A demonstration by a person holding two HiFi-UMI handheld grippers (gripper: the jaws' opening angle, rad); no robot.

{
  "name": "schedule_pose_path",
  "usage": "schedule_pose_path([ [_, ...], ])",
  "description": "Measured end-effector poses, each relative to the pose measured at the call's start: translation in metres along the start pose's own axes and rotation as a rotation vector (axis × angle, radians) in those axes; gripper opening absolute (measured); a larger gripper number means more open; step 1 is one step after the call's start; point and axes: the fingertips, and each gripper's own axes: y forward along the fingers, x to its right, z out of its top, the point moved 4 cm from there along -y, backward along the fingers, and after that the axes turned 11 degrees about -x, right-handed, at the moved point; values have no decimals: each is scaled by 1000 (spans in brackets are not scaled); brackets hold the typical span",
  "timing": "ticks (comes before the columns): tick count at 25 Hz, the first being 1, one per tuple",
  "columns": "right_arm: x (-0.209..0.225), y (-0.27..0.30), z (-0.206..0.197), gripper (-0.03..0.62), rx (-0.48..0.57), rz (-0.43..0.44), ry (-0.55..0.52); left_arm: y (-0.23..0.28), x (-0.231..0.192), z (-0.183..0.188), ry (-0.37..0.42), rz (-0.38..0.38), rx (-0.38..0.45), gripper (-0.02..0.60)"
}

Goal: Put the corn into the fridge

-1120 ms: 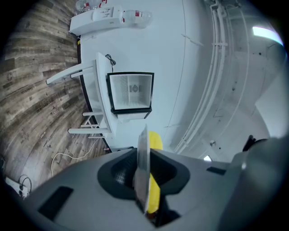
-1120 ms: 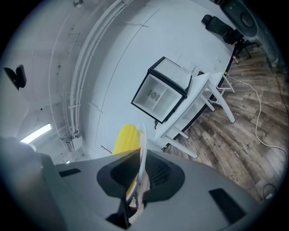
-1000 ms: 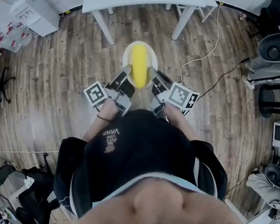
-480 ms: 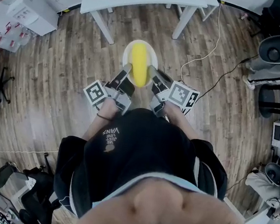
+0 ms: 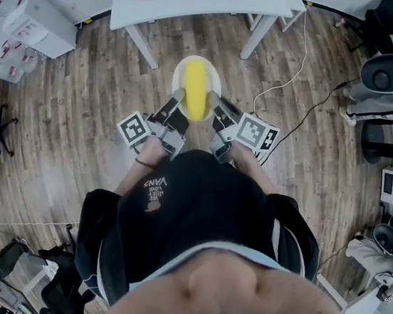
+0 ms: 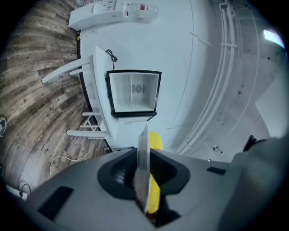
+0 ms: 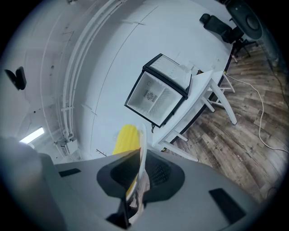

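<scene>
A yellow corn cob (image 5: 195,91) lies on a small white plate (image 5: 199,65), carried above the wooden floor. My left gripper (image 5: 177,103) is shut on the plate's left rim and my right gripper (image 5: 213,105) is shut on its right rim. In the left gripper view the plate edge (image 6: 143,169) stands between the jaws with corn (image 6: 156,140) behind it. The right gripper view shows the plate (image 7: 142,155) clamped and corn (image 7: 125,137) beside it. The open black-framed fridge (image 6: 134,92) (image 7: 158,94) stands on a white table (image 5: 195,2) ahead, its inside looking white and bare.
White table legs (image 5: 145,44) reach down to the floor ahead. A cable (image 5: 294,72) trails over the floor at right. White boxes (image 5: 35,20) stand at left, dark office chairs and machines (image 5: 386,77) at right.
The table and fridge have come closer in the head view as the person walked forward. Both grippers kept their hold on the plate with the corn.
</scene>
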Motion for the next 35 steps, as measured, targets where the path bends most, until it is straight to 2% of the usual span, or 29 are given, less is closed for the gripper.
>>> schedule_pose_path([
  [19, -9, 107, 56, 35, 88, -41, 29, 18, -13, 131, -9, -11, -97, 67],
  [28, -2, 130, 69, 35, 92, -58, 41, 26, -24, 156, -29, -12, -107, 67],
  [35, 10, 142, 94, 35, 80, -49, 44, 48, -29, 173, -33, -6, -94, 67],
])
